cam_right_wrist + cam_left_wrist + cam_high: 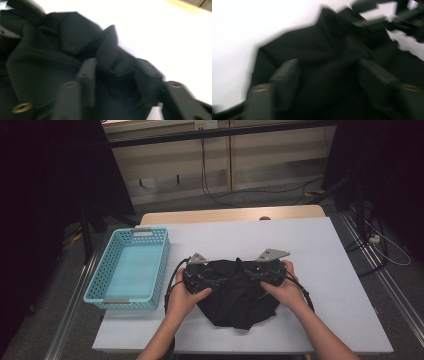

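White table (320, 250), grey carpet floor (280, 200), wall panels behind.

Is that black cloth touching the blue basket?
Apart. The high view shows bare white table between the black cloth and the blue basket.

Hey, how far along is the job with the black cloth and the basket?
Early on. The black cloth lies bunched on the table, not folded flat. Both grippers, left and right, are over its far edge with jaws apart, cloth between them. The blue basket holds nothing, so any folding or putting away looks still to do.
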Motion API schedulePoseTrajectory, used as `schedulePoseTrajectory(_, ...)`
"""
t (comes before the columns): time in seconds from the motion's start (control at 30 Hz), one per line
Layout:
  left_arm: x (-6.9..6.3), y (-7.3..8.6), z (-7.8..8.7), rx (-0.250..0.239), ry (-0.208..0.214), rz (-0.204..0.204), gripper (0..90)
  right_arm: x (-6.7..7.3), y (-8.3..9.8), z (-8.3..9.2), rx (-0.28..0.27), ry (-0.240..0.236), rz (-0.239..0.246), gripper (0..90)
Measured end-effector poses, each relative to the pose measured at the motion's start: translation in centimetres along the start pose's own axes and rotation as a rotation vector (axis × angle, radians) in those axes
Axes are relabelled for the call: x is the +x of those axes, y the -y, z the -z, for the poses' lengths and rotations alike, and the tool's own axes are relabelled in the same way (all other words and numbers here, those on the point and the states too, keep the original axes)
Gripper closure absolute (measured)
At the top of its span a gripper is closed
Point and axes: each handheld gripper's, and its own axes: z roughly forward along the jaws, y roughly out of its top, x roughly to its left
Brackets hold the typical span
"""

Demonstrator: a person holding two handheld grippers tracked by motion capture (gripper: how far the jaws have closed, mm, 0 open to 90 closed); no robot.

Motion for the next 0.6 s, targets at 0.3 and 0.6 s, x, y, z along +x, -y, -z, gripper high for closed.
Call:
schedulePoseTrajectory(0.3,-0.4,0.7,-0.7,0.074,0.031,-0.026,78.7,-2.0,0.8,-0.3,0.004,-0.03,-0.086,87.1)
schedulePoseTrajectory(0.6,0.4,-0.2,2.1,0.007,0.041,-0.02,85.2,-4.4,0.6,2.8,-0.091,0.033,-0.195,88.5)
